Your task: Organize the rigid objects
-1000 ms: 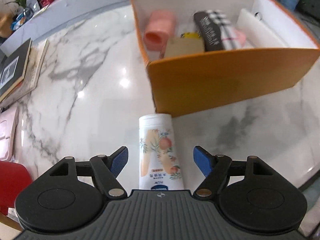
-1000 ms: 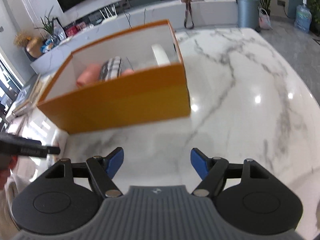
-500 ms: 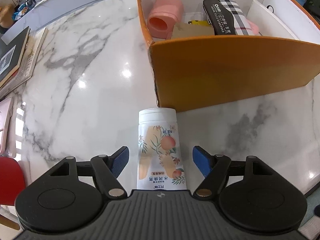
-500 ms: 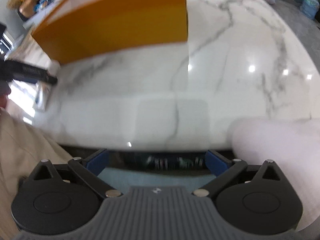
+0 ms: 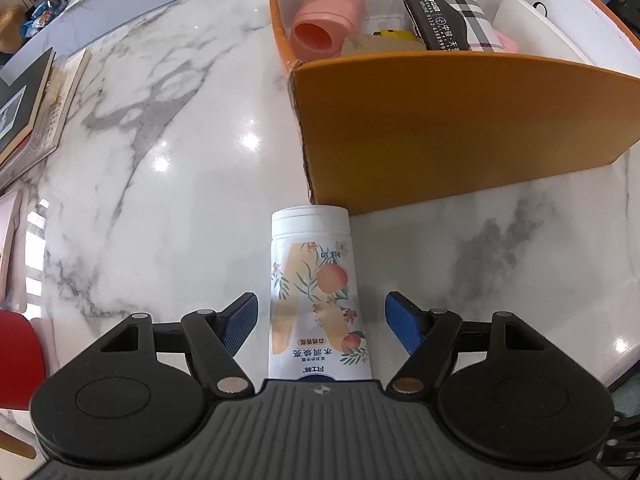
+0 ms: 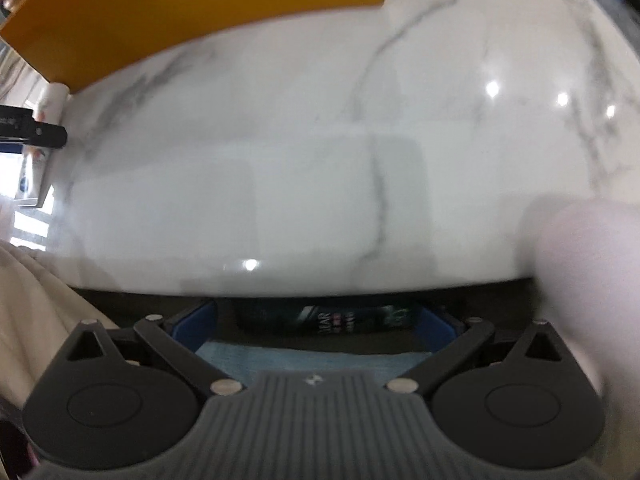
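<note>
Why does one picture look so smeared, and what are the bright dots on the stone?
Right wrist view: motion blur smears the orange box and marble table. Left wrist view: sharp; fisheye bends the box's edges. In both, the dots are lamp glare on polished marble.

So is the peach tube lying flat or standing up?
Lying flat. The tube rests lengthwise on the marble table, cap toward the orange box, between the open left gripper's pads, untouched.
</note>
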